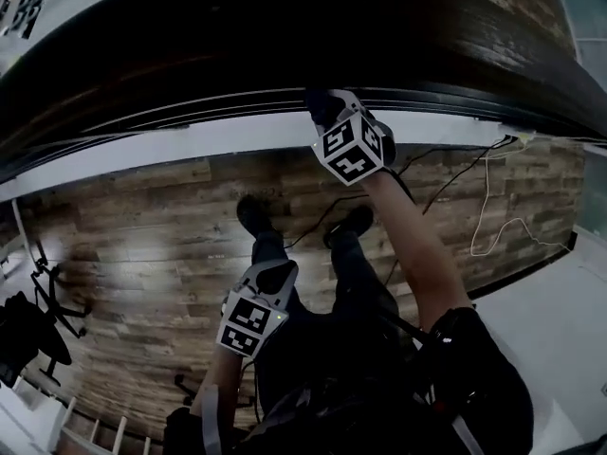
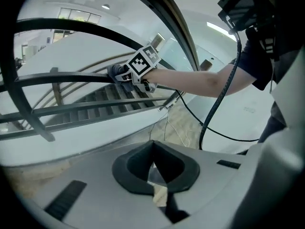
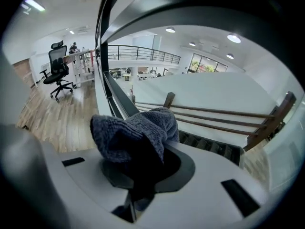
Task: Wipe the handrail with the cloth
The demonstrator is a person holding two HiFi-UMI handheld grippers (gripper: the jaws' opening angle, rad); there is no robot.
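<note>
Right gripper view shows right hand-held gripper (image 3: pixel 141 171) clamping the cloth (image 3: pixel 135 131), which hides its jaws; left hand-held gripper (image 2: pixel 153 168) hangs closed.

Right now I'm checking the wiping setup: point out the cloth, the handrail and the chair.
cloth (image 3: pixel 134 130), right gripper view, bunched grey top
handrail (image 1: pixel 237 45), head view, dark top face
chair (image 3: pixel 57 59), right gripper view, backrest

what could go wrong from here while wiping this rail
1. The right gripper pinches only a bunched part of the cloth. Dragging it along the handrail might pull it free, and it could drop to the stairs beyond.
2. Loose cables lie on the floor near the person's feet. Stepping sideways along the rail could snag them.
</note>
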